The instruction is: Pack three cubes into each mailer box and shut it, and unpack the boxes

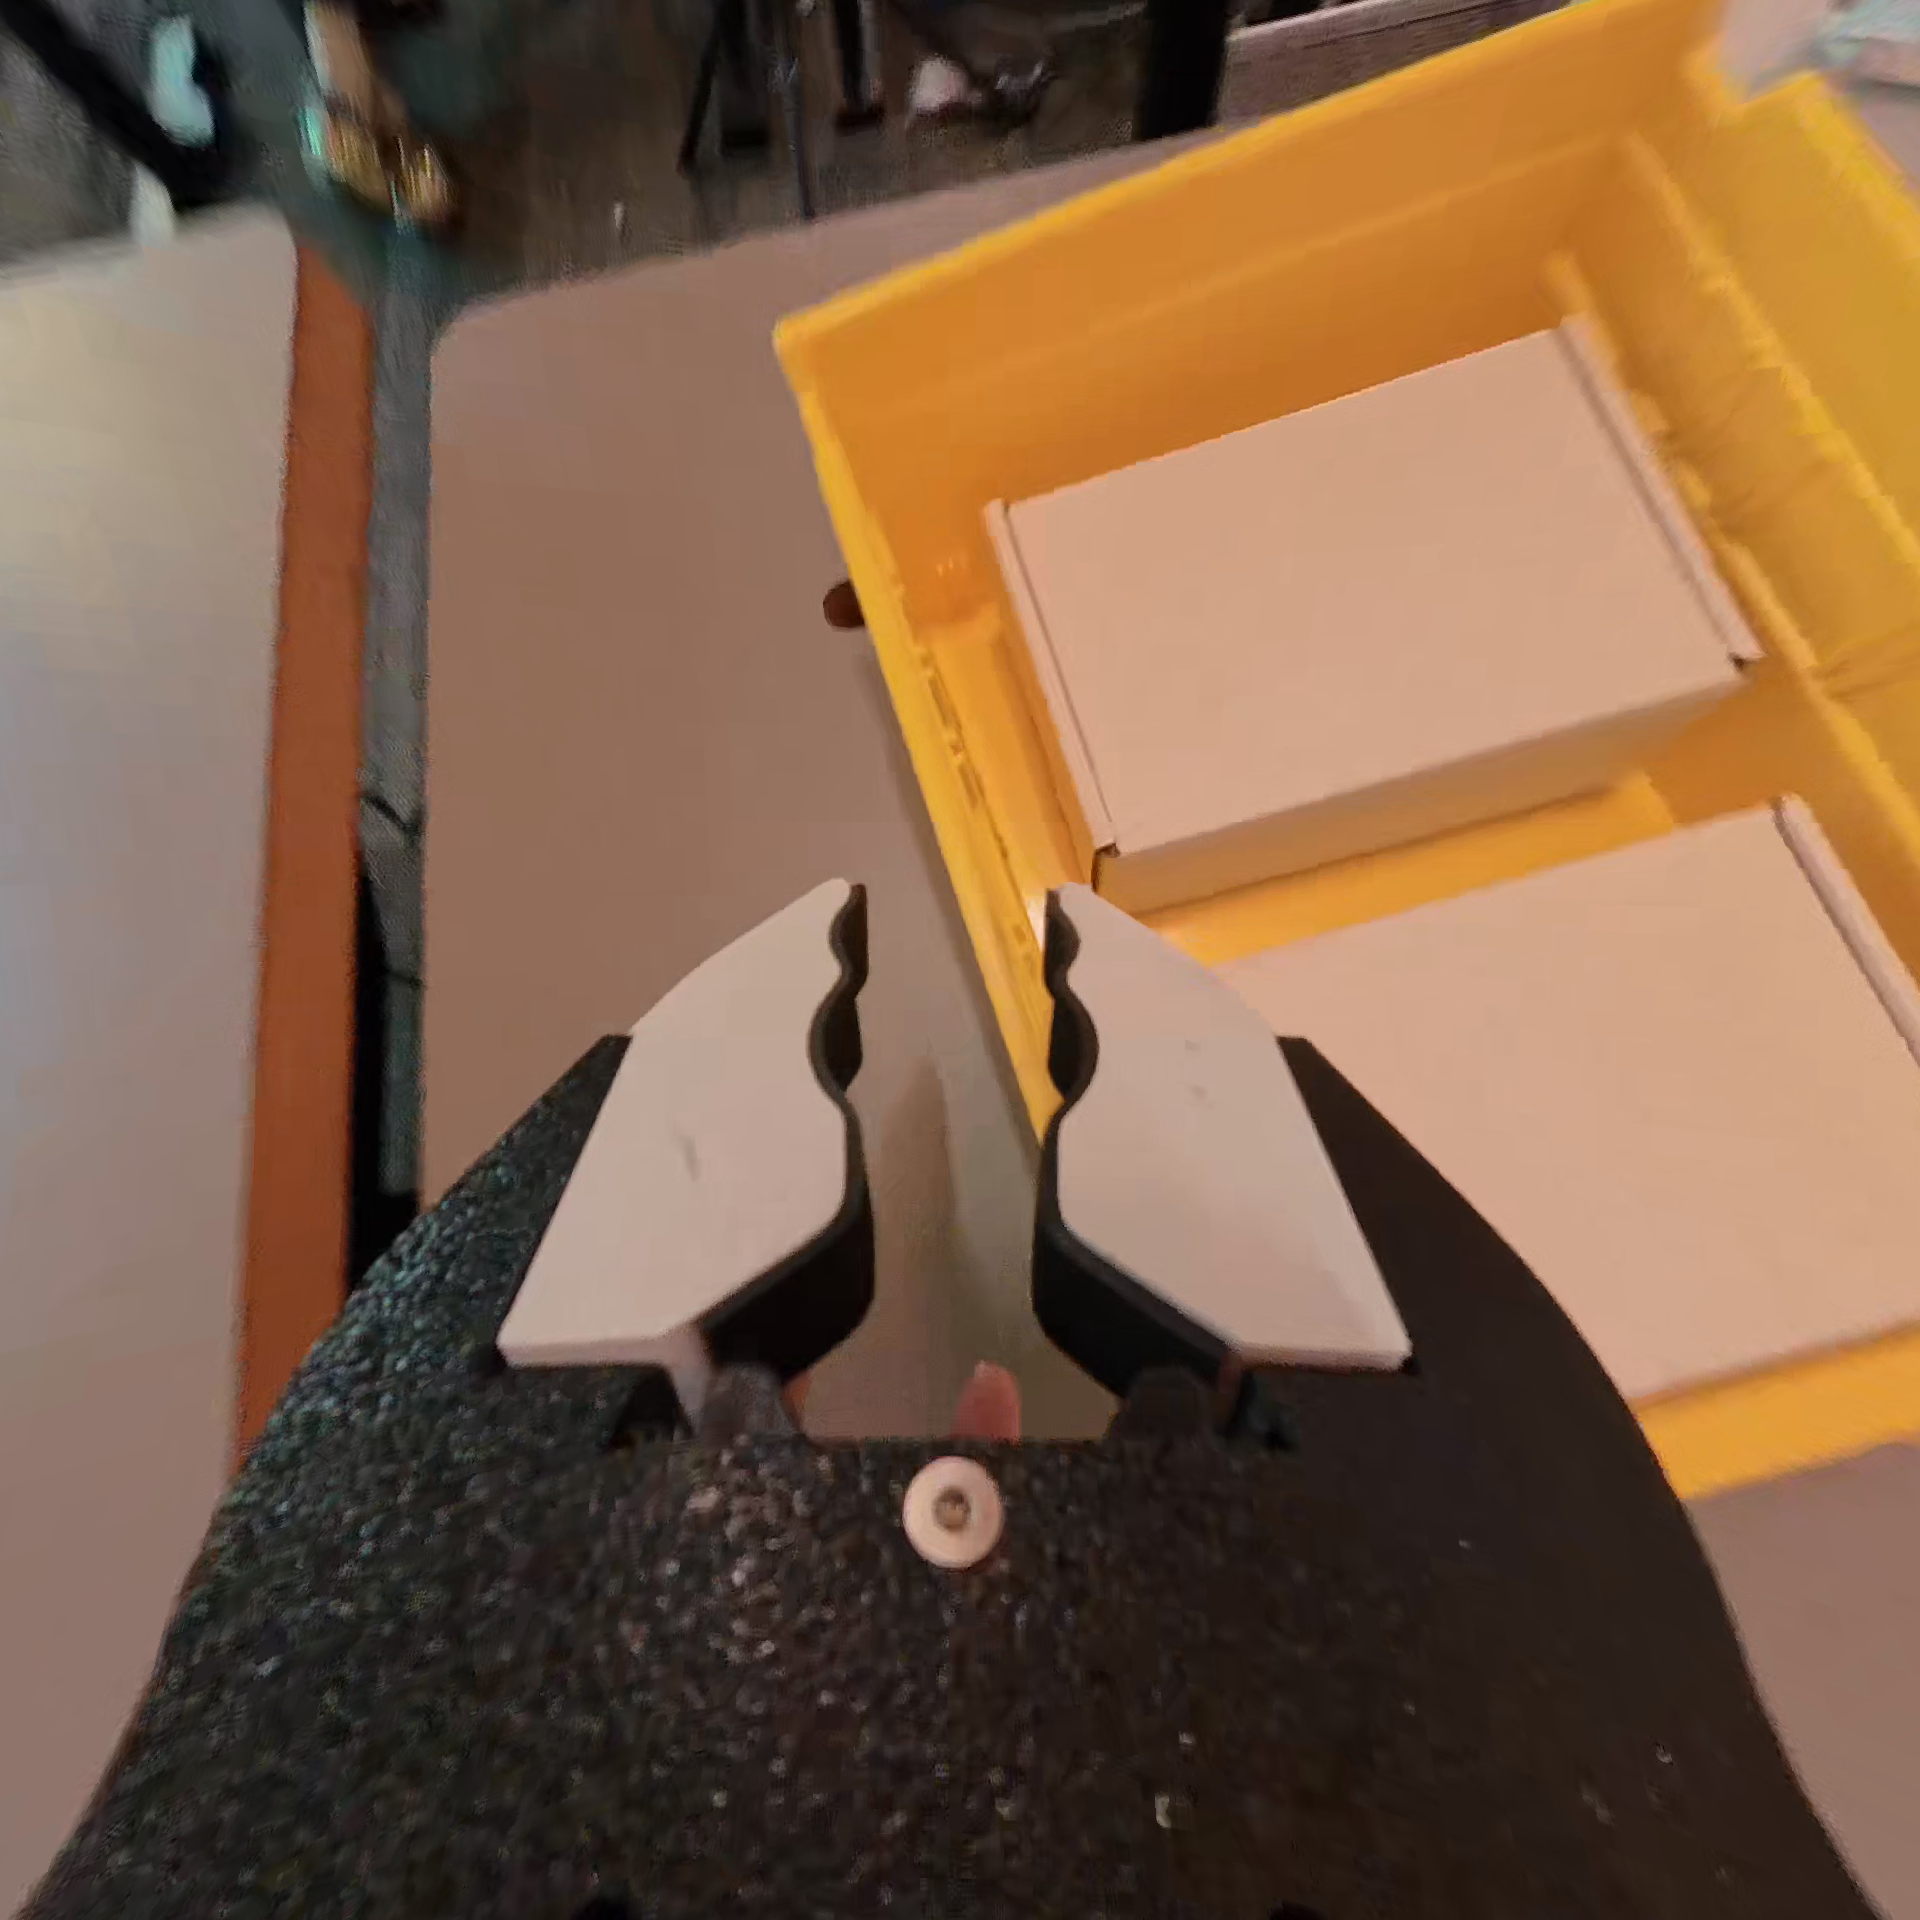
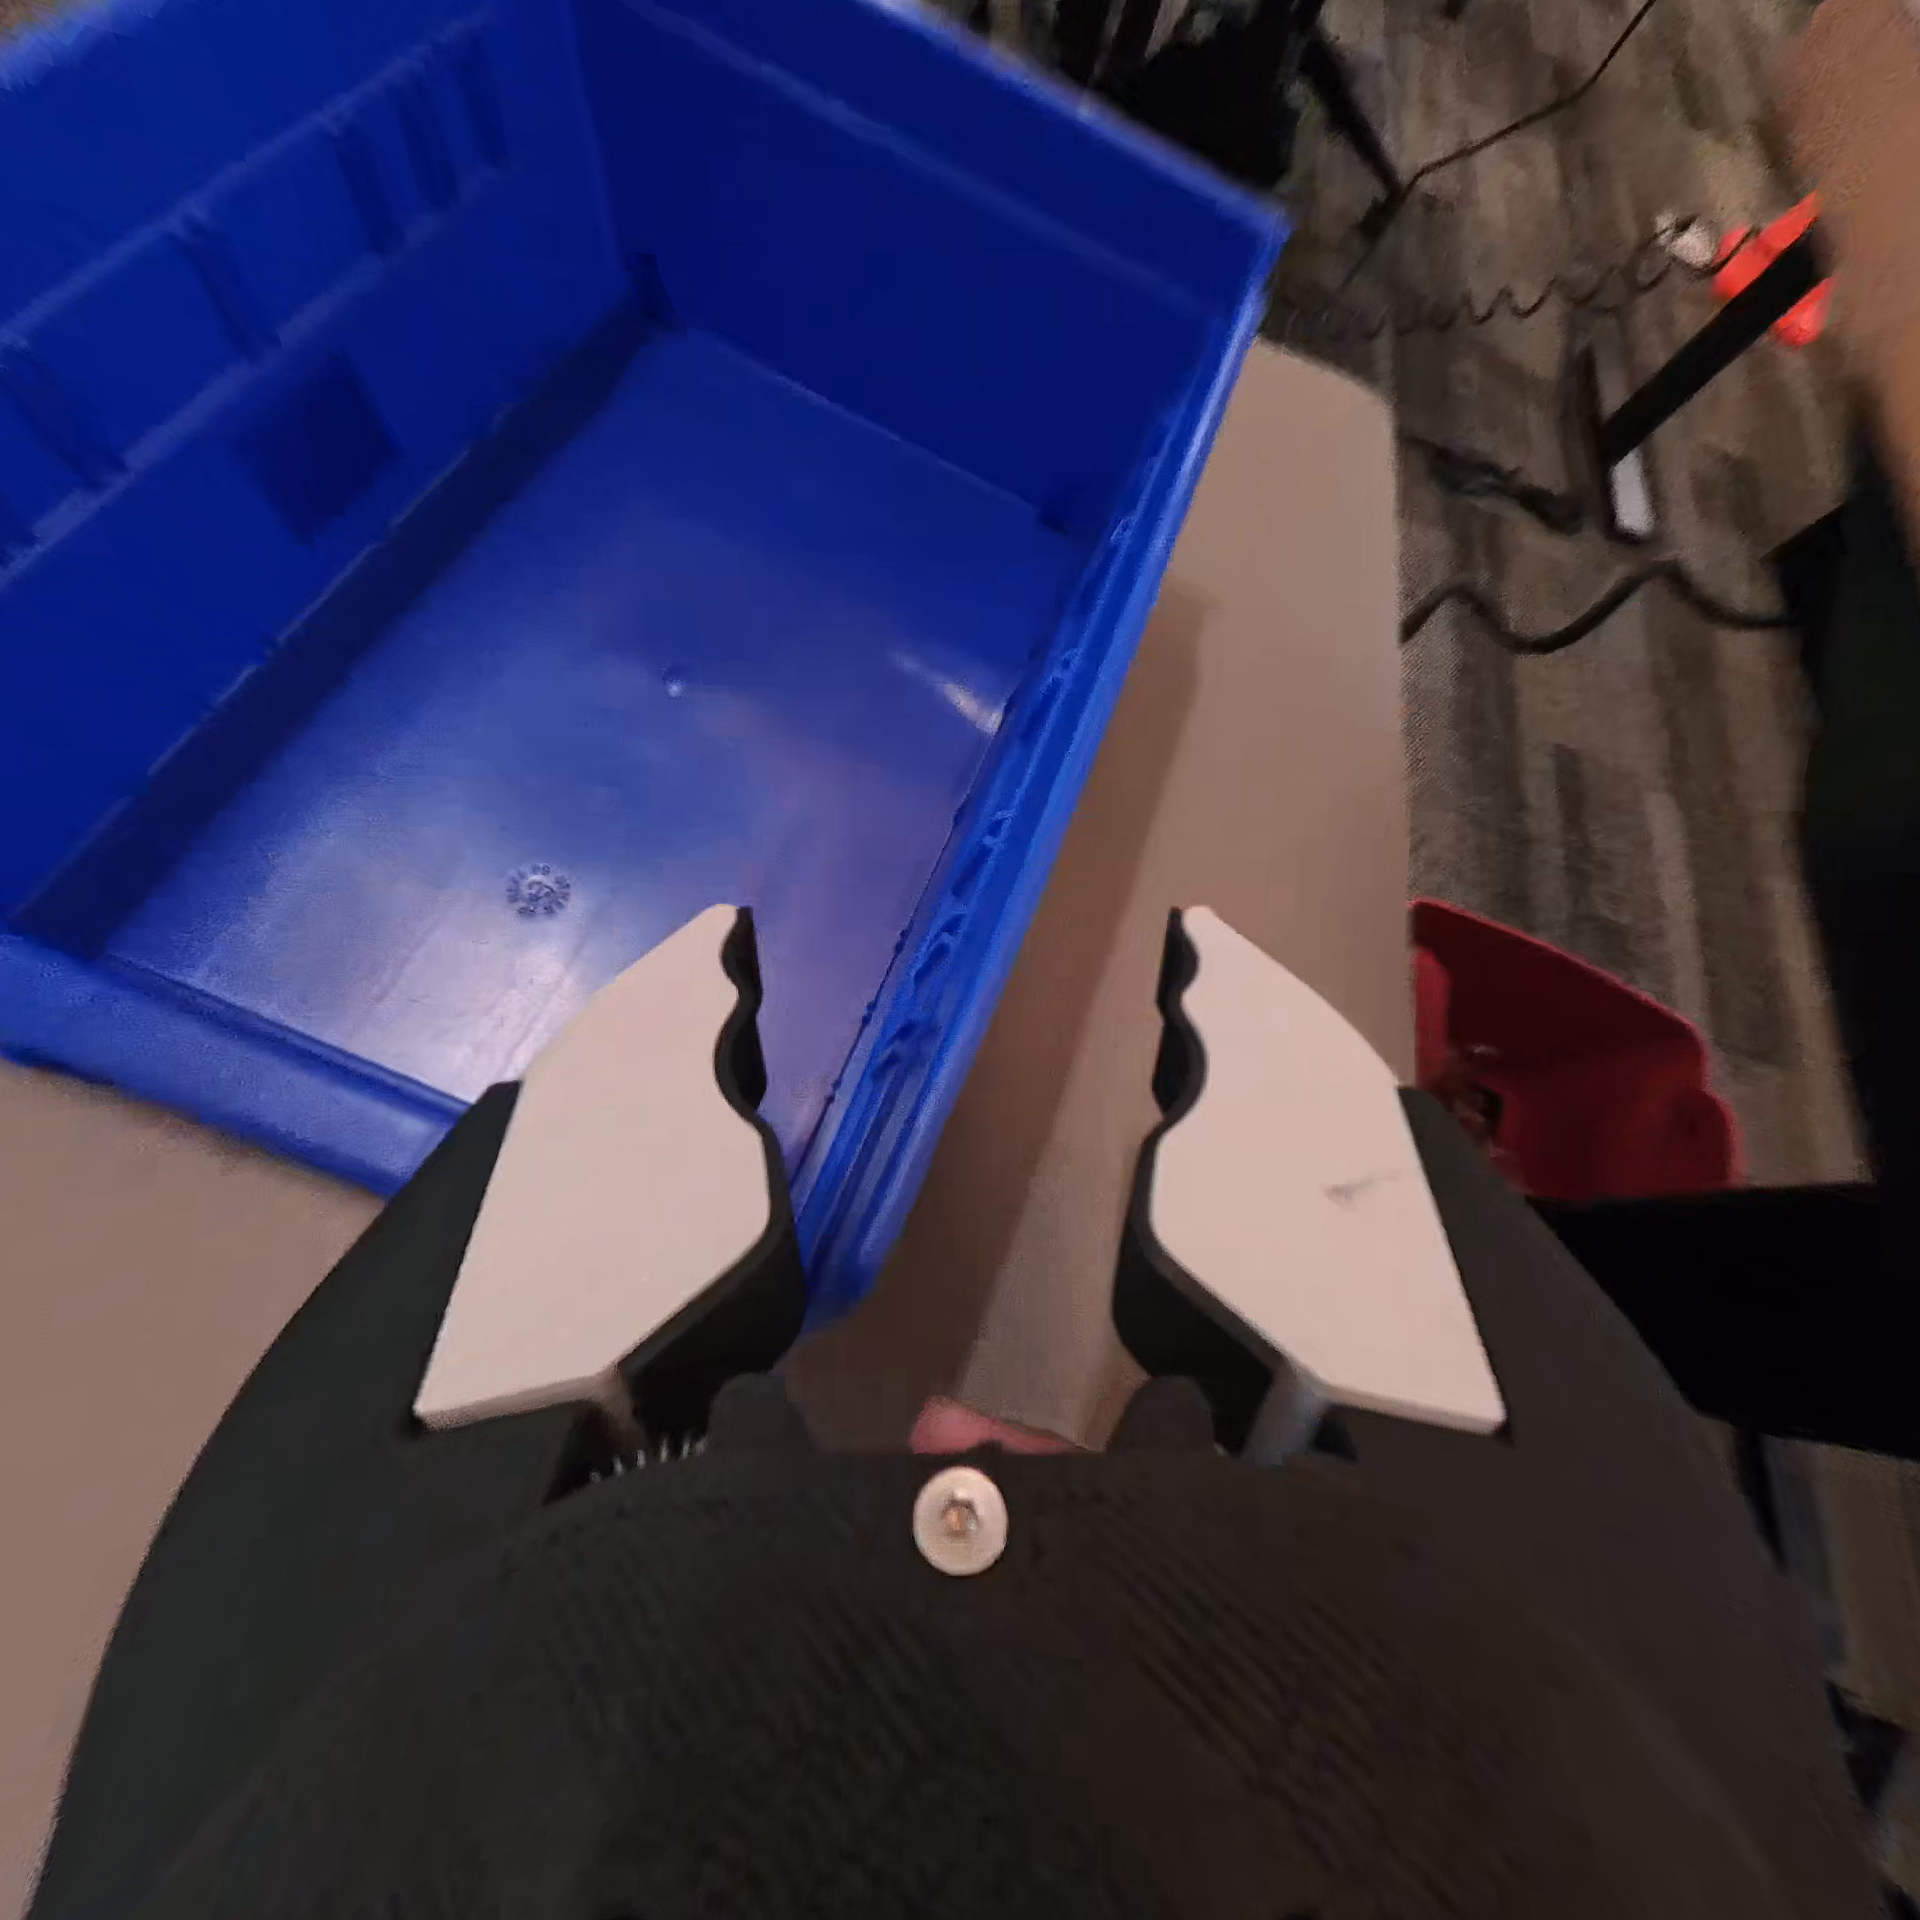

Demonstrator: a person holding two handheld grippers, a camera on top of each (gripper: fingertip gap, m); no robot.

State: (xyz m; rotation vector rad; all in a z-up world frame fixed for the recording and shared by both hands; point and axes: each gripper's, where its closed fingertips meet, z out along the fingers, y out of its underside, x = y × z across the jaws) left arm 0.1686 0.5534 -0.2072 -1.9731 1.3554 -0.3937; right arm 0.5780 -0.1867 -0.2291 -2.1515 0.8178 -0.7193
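My left tongs (image 1: 954,914) hang empty, jaws a little apart, over the beige worktop (image 1: 623,644) just outside the yellow bin (image 1: 894,436). Two closed white mailer boxes lie in it, ahead and to my right: the near one (image 1: 1558,1101) just beside the tongs, the far one (image 1: 1371,613) behind it. My right tongs (image 2: 961,925) gape wide and empty by the blue bin (image 2: 623,644) (no cubes visible anywhere). Striped carpet and cables lie beyond.

Yellow bin (image 1: 904,436): right side cut off by frame edge, near mailer box (image 1: 1558,1122) inside it too. Bg beyond bin is blur. Blue bin (image 2: 1039,831): left end cut off, floor clutter right of it unreadable.
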